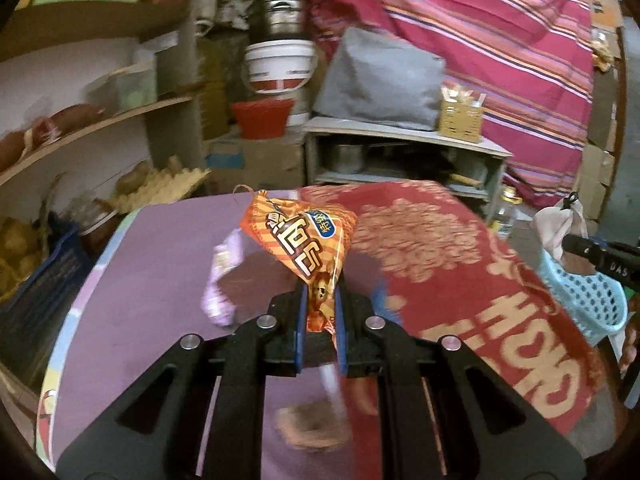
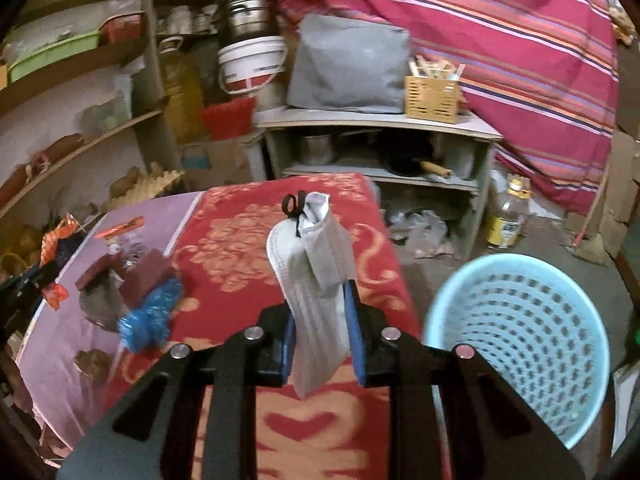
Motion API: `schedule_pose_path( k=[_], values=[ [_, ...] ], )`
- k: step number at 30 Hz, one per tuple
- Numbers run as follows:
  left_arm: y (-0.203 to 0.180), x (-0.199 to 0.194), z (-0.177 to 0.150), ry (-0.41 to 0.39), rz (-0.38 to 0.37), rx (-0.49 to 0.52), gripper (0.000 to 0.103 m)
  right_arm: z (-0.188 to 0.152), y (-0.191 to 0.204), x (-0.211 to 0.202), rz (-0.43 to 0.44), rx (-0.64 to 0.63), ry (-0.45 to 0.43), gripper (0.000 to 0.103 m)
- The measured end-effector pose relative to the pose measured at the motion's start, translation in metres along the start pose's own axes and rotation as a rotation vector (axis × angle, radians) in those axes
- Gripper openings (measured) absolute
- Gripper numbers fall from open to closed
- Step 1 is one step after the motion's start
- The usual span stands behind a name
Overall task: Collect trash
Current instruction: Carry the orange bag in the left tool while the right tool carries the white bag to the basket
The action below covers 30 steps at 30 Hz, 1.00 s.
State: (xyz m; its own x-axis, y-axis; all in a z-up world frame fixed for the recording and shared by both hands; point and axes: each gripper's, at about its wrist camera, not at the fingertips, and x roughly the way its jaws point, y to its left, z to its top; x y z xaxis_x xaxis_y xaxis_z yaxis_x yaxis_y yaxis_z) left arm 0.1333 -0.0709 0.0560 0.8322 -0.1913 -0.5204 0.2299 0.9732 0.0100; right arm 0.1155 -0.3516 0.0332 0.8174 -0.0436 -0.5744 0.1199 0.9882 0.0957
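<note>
My left gripper point(image 1: 321, 300) is shut on an orange striped snack wrapper point(image 1: 304, 236), held above the purple table top point(image 1: 160, 264). My right gripper point(image 2: 322, 300) is shut on a folded grey face mask point(image 2: 316, 276) with black ear loops, lifted over the red patterned cloth point(image 2: 256, 240). A light blue perforated basket point(image 2: 520, 344) stands low to the right of that gripper, and its rim point(image 1: 592, 300) also shows at the right edge of the left wrist view. More litter lies on the table: a blue crinkled wrapper point(image 2: 150, 316), a dark red packet point(image 2: 144, 276), a pale purple wrapper point(image 1: 222, 276).
A brown scrap point(image 1: 312, 428) lies near the table's front. Curved wooden shelves point(image 1: 92, 128) with produce stand at left. Behind the table is a grey cabinet point(image 2: 376, 148) with pots, a grey bag and a wicker box point(image 2: 431, 98). A bottle point(image 2: 508, 216) stands on the floor.
</note>
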Motion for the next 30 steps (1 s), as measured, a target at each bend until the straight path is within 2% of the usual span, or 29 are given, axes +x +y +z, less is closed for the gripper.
schedule_pose_path(
  k=[9,20,30],
  values=[
    [-0.089,0.015,0.008,0.002,-0.109,0.069,0.010,-0.009,-0.077,-0.027,-0.114,0.053,-0.022,0.023],
    [-0.182,0.033,0.007,0.019,-0.226,0.149,0.010,-0.023,-0.155,-0.044,-0.214,0.119,-0.023,0.023],
    [-0.258,0.045,0.004,0.037,-0.337,0.206,0.010,-0.035,-0.192,-0.048,-0.254,0.157,-0.010,0.023]
  ],
)
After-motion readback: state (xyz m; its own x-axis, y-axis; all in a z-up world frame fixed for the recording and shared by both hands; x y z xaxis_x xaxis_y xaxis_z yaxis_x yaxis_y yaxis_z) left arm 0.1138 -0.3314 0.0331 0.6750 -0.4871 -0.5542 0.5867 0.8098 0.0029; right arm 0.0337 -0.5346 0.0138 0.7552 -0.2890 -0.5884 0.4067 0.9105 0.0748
